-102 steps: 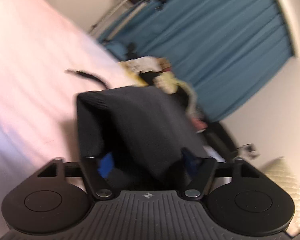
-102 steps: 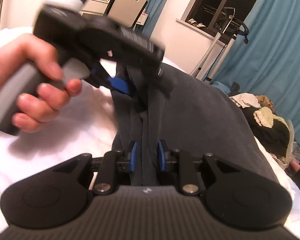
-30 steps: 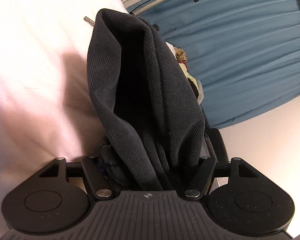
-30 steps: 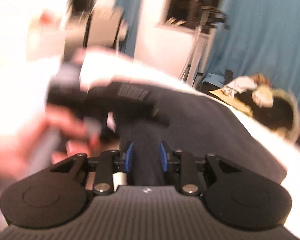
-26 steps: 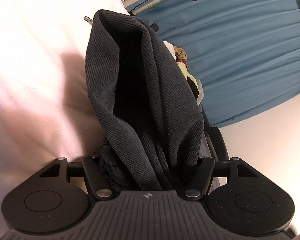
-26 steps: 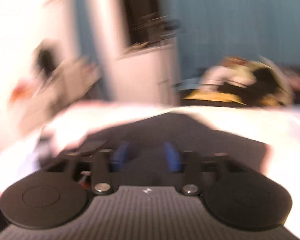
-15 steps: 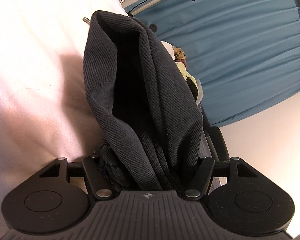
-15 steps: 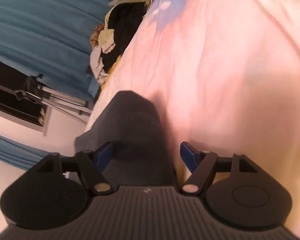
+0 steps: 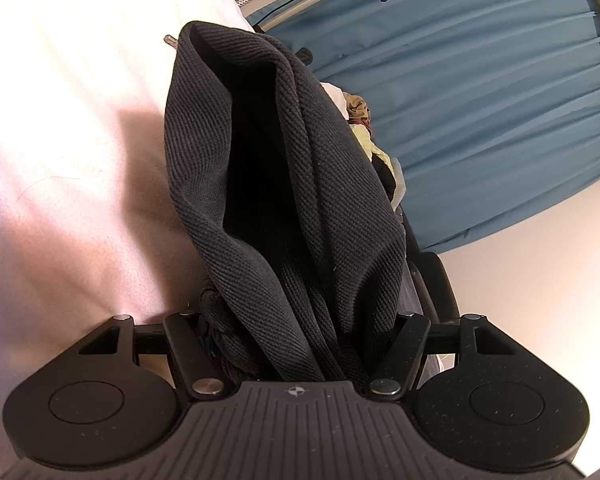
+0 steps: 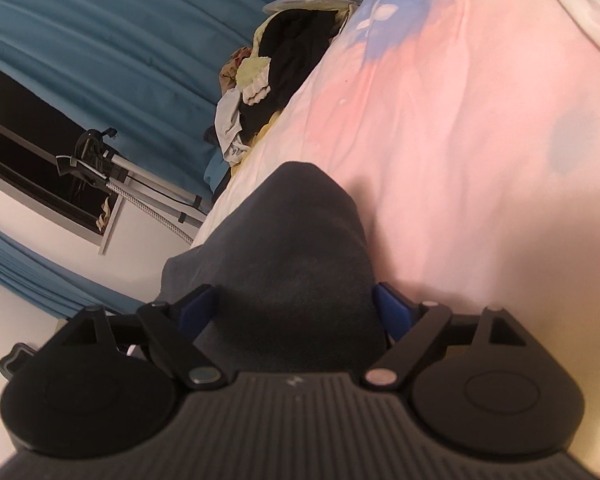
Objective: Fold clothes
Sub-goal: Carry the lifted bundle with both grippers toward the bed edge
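A dark knit garment rises in a thick bundle out of my left gripper, above the pink bed sheet. The gripper is shut on it, and the cloth fills the whole gap and hides both pads. In the right wrist view the same dark garment lies on the sheet and runs back between the jaws of my right gripper. Those jaws are opening. Its blue pads stand wide on either side of the cloth without pressing on it.
A pile of mixed clothes sits at the far edge of the bed, also seen behind the garment as a pile. Blue curtains hang beyond. A metal stand leans by the dark window.
My right gripper has let go of the dark garment, opened wide, rolled over and dropped toward the bed. The left gripper keeps its hold and has not moved.
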